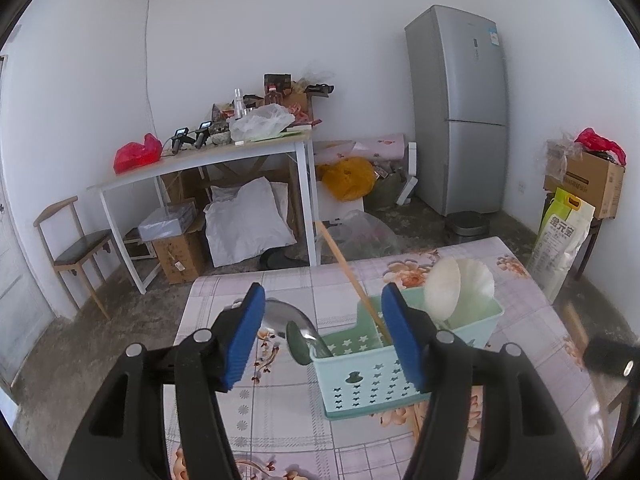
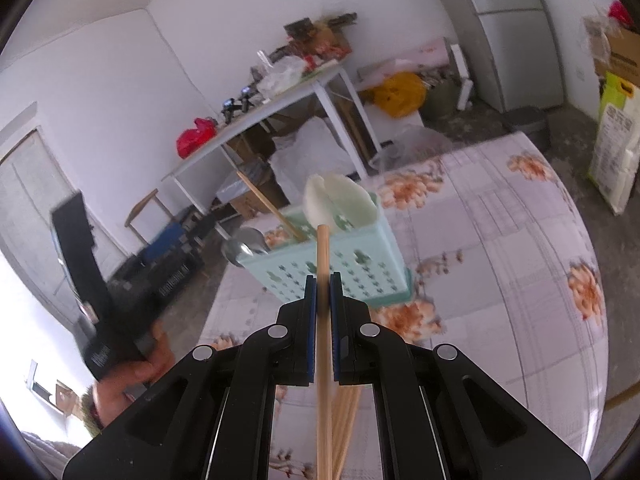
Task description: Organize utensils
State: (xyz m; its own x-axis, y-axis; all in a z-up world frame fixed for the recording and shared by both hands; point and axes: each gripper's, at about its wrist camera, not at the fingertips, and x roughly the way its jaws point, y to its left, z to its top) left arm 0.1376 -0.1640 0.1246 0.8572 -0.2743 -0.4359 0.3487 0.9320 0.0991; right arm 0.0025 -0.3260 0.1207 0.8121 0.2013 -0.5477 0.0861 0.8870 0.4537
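The right gripper (image 2: 323,280) pinches a wooden chopstick (image 2: 323,256) whose long axis runs straight out ahead of the jaws toward the pale green basket (image 2: 352,268), which stands just beyond its tip on the flowered tablecloth (image 2: 500,280), so this hand looks best placed to drop it in. The left gripper (image 1: 322,334) stands spread and empty, close on the basket's near left side. Another chopstick (image 1: 352,280) already leans inside, tilted to the far left, beside white spoons (image 1: 456,288).

Black linkage arms, silver pivots, blue-padded jaws
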